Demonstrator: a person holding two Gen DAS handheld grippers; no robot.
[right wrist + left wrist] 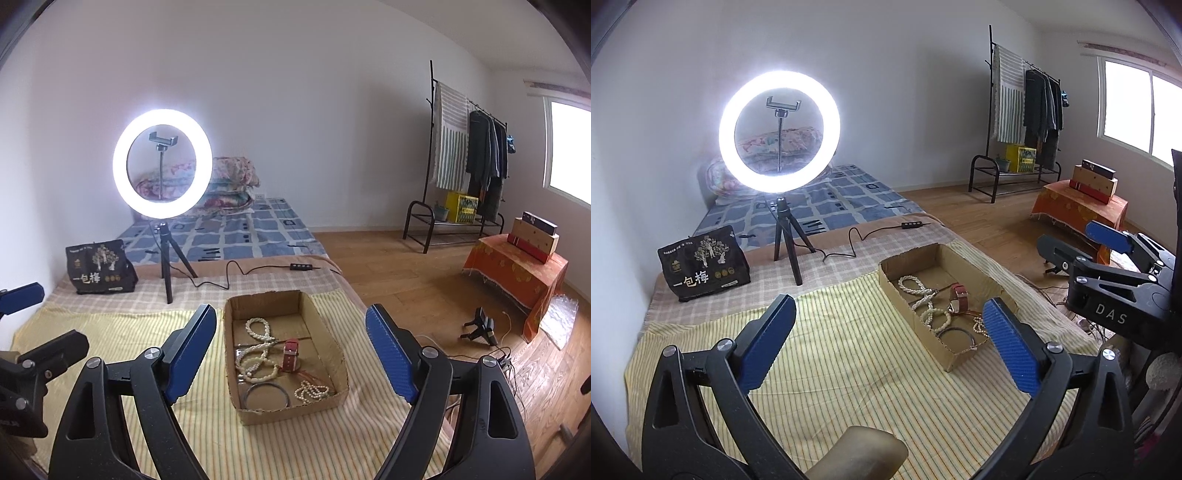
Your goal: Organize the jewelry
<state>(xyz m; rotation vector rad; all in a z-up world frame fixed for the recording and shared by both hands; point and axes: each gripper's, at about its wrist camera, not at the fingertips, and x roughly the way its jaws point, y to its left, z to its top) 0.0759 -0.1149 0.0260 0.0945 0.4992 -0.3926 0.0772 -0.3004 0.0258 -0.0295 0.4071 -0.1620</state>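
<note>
The left gripper has its jaws spread wide with nothing between them, above the yellow striped cloth. The right gripper is likewise released and holds nothing, its jaws framing the cardboard box lying on the cloth. Inside the box lie pearl strands, a red-strapped watch, a dark bangle and a small bead cluster. Beyond stand a ring light on a tripod and a black printed bag.
</note>
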